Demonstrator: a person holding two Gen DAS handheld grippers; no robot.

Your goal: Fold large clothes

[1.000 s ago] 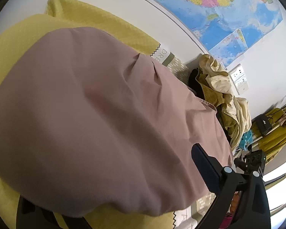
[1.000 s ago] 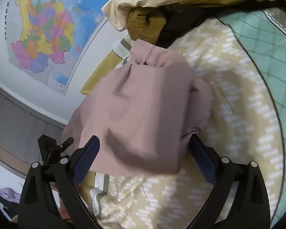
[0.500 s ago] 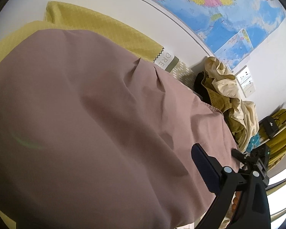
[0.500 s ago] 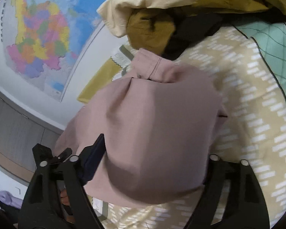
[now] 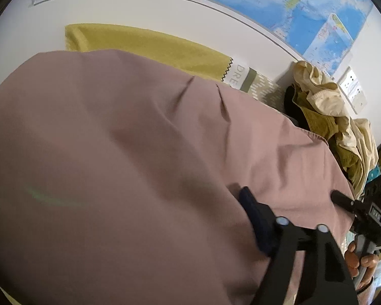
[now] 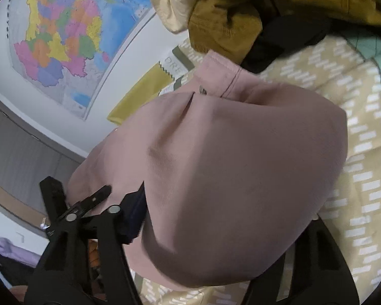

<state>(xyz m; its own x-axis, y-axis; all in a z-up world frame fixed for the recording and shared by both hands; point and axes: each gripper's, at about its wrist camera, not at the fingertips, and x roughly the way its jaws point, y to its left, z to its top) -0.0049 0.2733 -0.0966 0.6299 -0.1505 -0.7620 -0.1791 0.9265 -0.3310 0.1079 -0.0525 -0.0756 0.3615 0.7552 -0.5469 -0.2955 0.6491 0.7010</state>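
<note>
A large dusty-pink garment [image 5: 139, 165] fills most of the left wrist view and hangs over my left gripper [image 5: 165, 254]; only its right finger [image 5: 256, 218] shows, pressed into the cloth. The same garment [image 6: 241, 178] bulges in front of my right gripper [image 6: 216, 228]. Its left finger [image 6: 134, 211] lies against the cloth's edge and its right finger [image 6: 315, 231] is mostly hidden behind the fold. Both grippers have closed in on the cloth. The waistband edge [image 6: 221, 68] points toward the clothes pile.
A pile of cream, mustard and black clothes [image 5: 330, 117] lies at the wall; it also shows in the right wrist view [image 6: 241, 12]. A yellow and beige patterned bedspread [image 6: 355, 127] lies under everything. Maps [image 6: 63, 30] hang on the wall.
Both grippers closed from wide open onto the pink garment. The cloth has come closer and fills more of both views.
</note>
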